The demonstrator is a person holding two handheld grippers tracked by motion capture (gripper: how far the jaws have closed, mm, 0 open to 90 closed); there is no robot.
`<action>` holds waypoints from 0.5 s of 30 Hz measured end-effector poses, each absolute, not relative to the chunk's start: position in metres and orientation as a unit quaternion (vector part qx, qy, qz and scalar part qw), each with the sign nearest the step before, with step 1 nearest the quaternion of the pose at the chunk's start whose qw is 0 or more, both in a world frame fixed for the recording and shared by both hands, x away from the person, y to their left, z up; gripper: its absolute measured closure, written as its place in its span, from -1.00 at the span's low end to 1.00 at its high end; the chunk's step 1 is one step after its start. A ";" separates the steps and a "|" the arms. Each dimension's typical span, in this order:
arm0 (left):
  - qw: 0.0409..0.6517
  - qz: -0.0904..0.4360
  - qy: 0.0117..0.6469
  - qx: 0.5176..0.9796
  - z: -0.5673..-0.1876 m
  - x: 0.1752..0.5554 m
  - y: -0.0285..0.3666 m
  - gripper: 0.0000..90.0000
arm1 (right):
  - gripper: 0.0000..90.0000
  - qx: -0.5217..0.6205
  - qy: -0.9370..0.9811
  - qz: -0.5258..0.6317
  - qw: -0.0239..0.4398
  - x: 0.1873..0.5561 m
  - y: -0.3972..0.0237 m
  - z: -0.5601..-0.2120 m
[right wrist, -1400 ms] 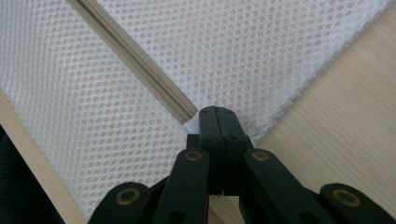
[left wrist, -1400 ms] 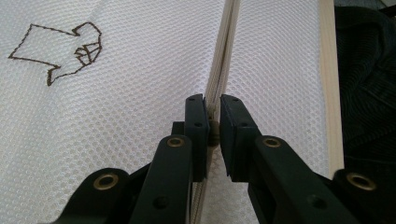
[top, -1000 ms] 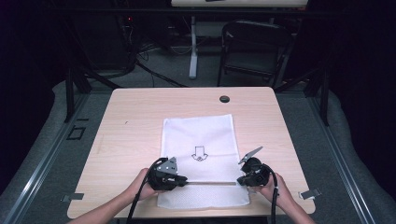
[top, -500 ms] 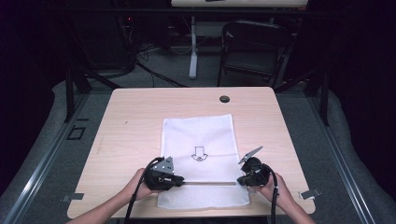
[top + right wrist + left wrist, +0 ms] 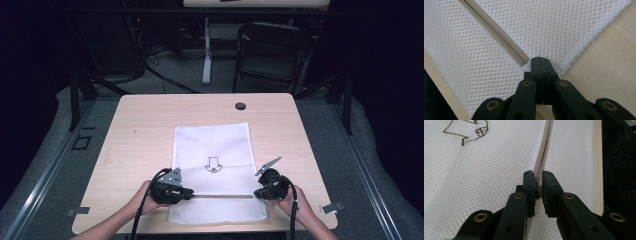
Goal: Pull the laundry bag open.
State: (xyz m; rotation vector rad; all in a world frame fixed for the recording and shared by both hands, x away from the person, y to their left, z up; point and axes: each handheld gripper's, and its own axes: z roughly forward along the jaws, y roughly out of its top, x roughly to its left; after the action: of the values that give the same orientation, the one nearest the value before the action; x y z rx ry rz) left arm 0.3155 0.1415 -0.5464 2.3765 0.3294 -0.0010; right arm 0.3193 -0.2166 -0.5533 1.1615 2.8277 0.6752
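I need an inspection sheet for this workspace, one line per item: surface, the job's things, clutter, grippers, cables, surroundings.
Surface: light wooden table, bare around the work; a small dark round cap near its far edge.
Job's things: white mesh bag lying flat with an arrow mark; its zipper runs across near the person's edge.
Clutter: nothing seen.
Grippers: left gripper is shut on the zipper's end, apparently the pull; right gripper is shut on the mesh at the zipper's other end.
Cables: one black cable trails from the left gripper, another from the right.
Surroundings: dark room, a black chair and loose floor cables beyond the table.
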 end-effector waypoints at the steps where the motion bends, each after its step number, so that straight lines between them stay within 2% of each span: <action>1: 0.361 0.001 0.126 0.924 -0.546 0.316 0.142 0.83 | 1.00 0.370 0.904 0.214 0.007 0.319 -0.216 -0.553; 15: 0.357 -0.001 0.124 0.926 -0.544 0.315 0.152 0.83 | 1.00 0.374 0.902 0.215 0.007 0.319 -0.217 -0.553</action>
State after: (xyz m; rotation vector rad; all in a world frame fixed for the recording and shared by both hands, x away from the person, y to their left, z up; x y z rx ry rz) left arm 0.3146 0.1521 -0.5443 2.3893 0.3208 -0.0024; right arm 0.3194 -0.2170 -0.5534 1.1684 2.8223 0.6737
